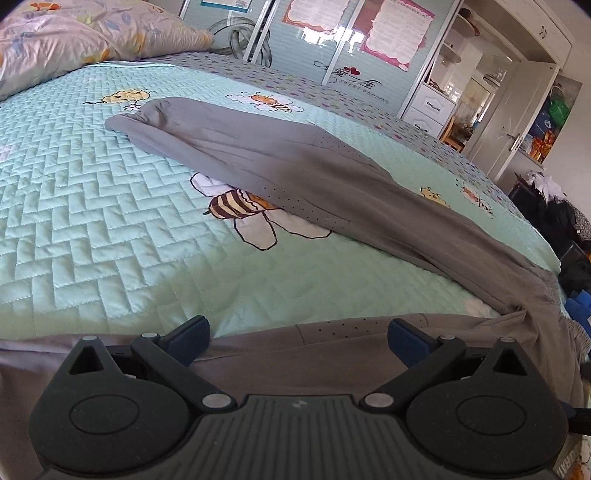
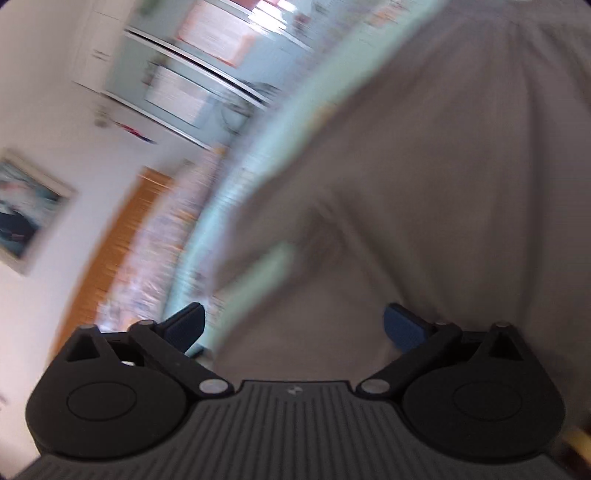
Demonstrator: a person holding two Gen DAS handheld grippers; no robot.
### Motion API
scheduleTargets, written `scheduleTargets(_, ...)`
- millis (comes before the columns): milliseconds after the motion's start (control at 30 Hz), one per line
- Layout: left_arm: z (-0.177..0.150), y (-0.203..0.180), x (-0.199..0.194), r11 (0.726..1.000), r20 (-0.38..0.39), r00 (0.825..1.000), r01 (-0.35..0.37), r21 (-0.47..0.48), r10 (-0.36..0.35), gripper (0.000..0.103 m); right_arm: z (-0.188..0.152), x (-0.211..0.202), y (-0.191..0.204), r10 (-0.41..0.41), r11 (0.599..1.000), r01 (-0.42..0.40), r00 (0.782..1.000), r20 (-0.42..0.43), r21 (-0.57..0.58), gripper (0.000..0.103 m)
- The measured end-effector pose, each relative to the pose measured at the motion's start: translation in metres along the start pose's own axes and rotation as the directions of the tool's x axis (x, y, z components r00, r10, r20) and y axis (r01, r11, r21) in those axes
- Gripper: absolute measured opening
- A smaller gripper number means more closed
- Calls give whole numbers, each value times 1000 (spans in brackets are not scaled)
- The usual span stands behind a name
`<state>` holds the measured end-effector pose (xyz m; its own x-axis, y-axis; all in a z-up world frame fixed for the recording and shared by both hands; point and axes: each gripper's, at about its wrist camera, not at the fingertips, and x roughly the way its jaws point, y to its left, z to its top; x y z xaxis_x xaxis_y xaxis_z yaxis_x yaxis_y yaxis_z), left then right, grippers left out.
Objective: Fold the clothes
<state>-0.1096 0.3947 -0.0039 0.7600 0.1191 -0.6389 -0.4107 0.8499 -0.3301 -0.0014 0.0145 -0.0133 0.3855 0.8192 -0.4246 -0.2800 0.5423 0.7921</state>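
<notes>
My left gripper: jaws spread wide, nothing pinched; grey cloth lies under and between the blue pads, whether touching I cannot tell. My right gripper: jaws also wide and empty, pads clear of the fabric ahead; the whole right view is smeared by blur. Item, grey trousers: one leg stretched across the bed from the far left towards the near right edge, perforated panel along its seam; the other part bunched at the near edge beneath my left gripper, its lower portion hidden behind the gripper body and cut off at the frame. In the right view the same grey cloth fills the right half, folds only faintly legible. Item, mint quilted bedspread with bee pictures, one bee half covered by the trouser leg. Item, floral pillow, cropped at the top left. Item, sliding wardrobe doors with pink-bordered posters, text too small to read; the decal below reads "SWEET WEDDING". Item, framed picture on the wall in the right view, content blurred beyond reading.
</notes>
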Motion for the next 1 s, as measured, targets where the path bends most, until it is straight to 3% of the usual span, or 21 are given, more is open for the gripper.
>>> scheduleTargets(33, 0, -2, 1, 1000, -5, 1000, -6, 18, 6, 102, -5, -8, -3, -22, 999, 22, 1000, -8, -25, 80)
scheduleTargets(100, 0, -6, 2, 998, -13, 1000, -20, 57, 21, 103, -14, -29, -3, -49, 999, 49, 999, -13, -19, 81)
scheduleTargets(200, -3, -13, 4, 991, -21, 999, -47, 125, 50, 102, -15, -68, 4, -65, 998, 65, 994, 83, 7, 99)
scheduleTargets(267, -4, -13, 3, 990, -22, 998, -54, 128, 57, 102, -5, -95, 8, -69, 998, 69, 976, 206, 6, 100)
scheduleTargets(367, -3, -10, 1, 994, -20, 999, -45, 102, 48, 103, 15, -115, 5, -172, 985, 166, 932, 319, 47, 103)
scheduleTargets(433, -2, -7, 0, 996, -18, 999, -35, 86, 37, 102, 25, -110, 0, -189, 982, 187, 928, 321, 39, 103)
scheduleTargets(567, -2, -6, 3, 995, -22, 999, -35, 93, 37, 103, 31, -85, -36, -113, 992, 98, 971, 209, 79, 103)
scheduleTargets(600, -2, -7, 4, 994, -23, 999, -37, 100, 39, 103, 29, -86, -47, -143, 987, 123, 969, 203, 106, 102)
scheduleTargets(633, -2, -8, 5, 994, -24, 999, -38, 106, 41, 103, 26, -88, -57, -178, 979, 154, 963, 200, 133, 87)
scheduleTargets(700, -2, -8, 6, 993, -22, 999, -39, 110, 42, 103, 17, -104, -59, -268, 962, 243, 931, 248, 128, 65)
scheduleTargets(733, -2, -8, 6, 993, -21, 999, -40, 111, 43, 103, 12, -113, -60, -312, 949, 288, 910, 273, 125, 66)
scheduleTargets(767, -2, -8, 6, 993, -20, 999, -41, 111, 43, 103, 9, -118, -58, -313, 949, 293, 908, 277, 113, 67)
scheduleTargets(800, -2, -8, 7, 993, -19, 999, -43, 113, 45, 103, 6, -122, -53, -306, 952, 288, 911, 276, 103, 73)
scheduleTargets(833, -2, -9, 7, 992, -18, 999, -45, 114, 47, 103, 5, -126, -46, -309, 951, 298, 903, 297, 85, 86)
scheduleTargets(867, -2, -9, 7, 992, -18, 999, -47, 116, 50, 103, 4, -129, -39, -314, 949, 309, 894, 320, 67, 92)
scheduleTargets(1000, -2, -10, 8, 991, -17, 998, -51, 120, 53, 103, 17, -124, -21, -362, 916, 400, 851, 379, -23, 94)
